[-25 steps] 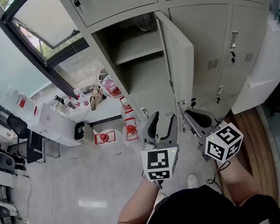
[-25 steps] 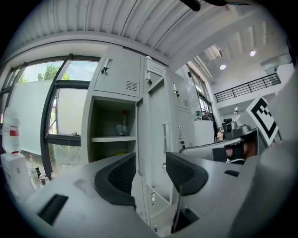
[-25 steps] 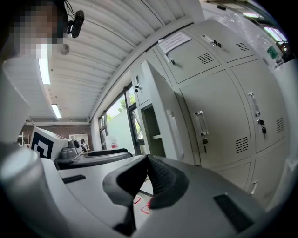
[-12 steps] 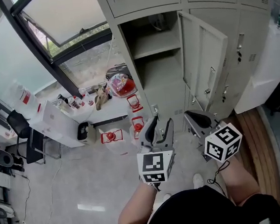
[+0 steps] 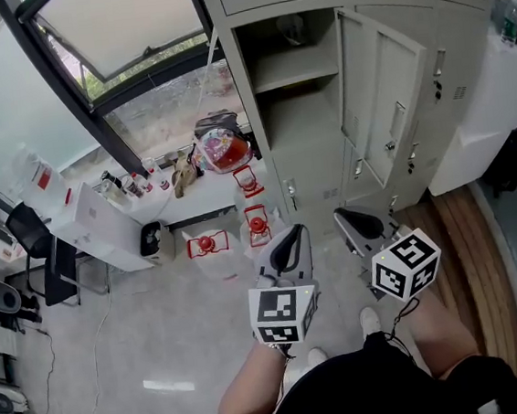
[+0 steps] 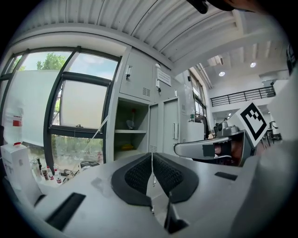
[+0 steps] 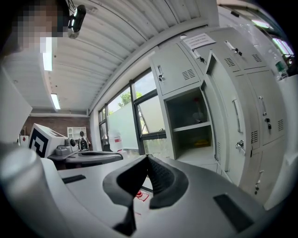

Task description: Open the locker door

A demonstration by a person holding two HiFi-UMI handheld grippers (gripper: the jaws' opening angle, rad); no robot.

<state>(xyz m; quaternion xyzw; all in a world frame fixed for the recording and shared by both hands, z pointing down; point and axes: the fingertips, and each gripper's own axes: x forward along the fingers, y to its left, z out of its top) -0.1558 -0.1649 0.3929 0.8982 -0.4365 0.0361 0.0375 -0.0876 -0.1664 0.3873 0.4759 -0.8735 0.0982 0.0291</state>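
Note:
The grey locker (image 5: 295, 69) stands open, its shelf and inside showing. Its door (image 5: 385, 96) is swung out to the right, with the handle on its face. Both grippers are held low in front of the locker, well short of it and touching nothing. My left gripper (image 5: 289, 239) is shut, its black pads pressed together with nothing between them (image 6: 152, 160). The right gripper (image 5: 357, 223) is also shut and empty (image 7: 148, 162). The open compartment (image 7: 191, 121) and the door (image 7: 228, 111) appear ahead in the right gripper view.
Red objects (image 5: 206, 245) lie on the floor left of the locker. A white table with bottles (image 5: 128, 192) stands under the window. More shut lockers continue to the right, with a white box (image 5: 491, 103) and a wooden floor strip (image 5: 464, 244) beside them.
My left gripper's jaws have gone from apart to shut. Both grippers have drawn back from the locker, and the door now stands wider to the right.

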